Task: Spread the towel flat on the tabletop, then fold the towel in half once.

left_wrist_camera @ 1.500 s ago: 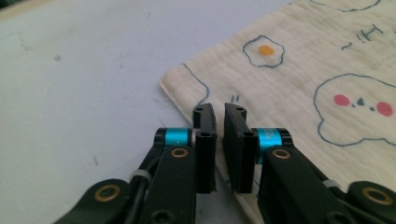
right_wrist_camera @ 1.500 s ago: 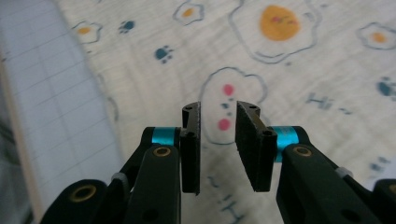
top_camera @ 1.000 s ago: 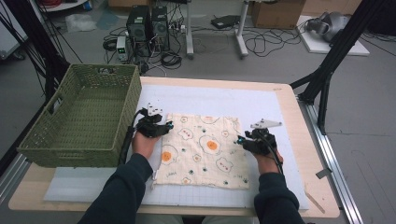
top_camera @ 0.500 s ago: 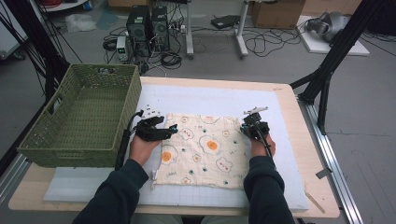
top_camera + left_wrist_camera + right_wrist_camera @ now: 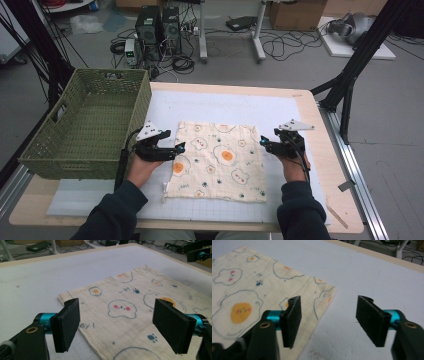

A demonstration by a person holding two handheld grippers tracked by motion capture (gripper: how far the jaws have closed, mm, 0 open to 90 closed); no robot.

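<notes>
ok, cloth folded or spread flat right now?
Spread flat. The cloth lies open as one square sheet on the white mat, edges and printed pattern in plain sight, no fold showing; both grippers' jaws are open at its sides.

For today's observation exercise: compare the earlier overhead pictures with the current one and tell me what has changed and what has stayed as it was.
The right gripper swung from the cloth's near right side up to the top of its right edge, then settled at mid-edge, jaws open. The left gripper barely moved, open over the left edge. Nothing was taken hold of. The printed cloth lies flat where it was, and the green basket has not shifted.
</notes>
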